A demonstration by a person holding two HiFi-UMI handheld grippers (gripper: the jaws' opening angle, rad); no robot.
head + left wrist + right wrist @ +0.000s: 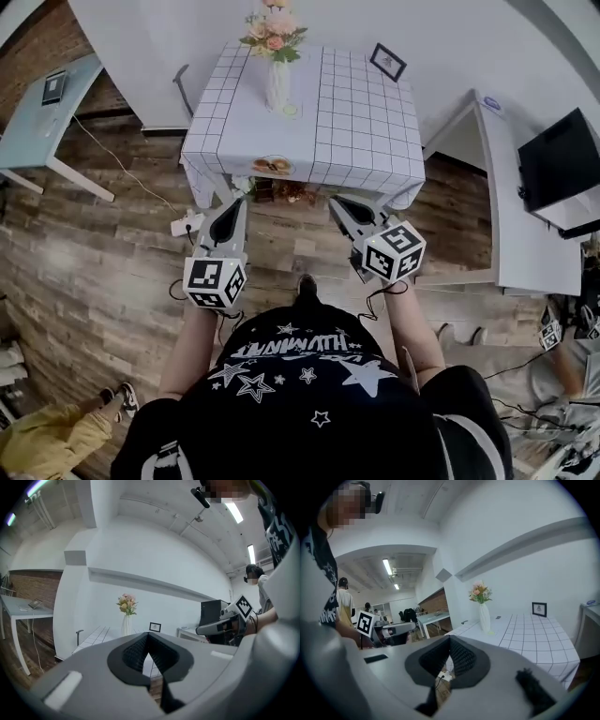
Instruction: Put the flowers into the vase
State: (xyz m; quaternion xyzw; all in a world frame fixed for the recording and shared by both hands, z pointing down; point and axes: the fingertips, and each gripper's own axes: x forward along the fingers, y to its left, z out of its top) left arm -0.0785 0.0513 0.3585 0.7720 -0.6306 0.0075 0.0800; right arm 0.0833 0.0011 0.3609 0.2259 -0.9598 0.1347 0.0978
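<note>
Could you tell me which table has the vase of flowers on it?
The middle table with the white grid-patterned cloth; its tall white vase holds pink flowers. The pale blue table and white desk carry none.

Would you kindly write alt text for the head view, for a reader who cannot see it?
Seen from above, a person points the left gripper and right gripper, jaws shut and empty, toward a table with a white checked cloth. On it stand a vase holding pink flowers and a small picture frame.
</note>
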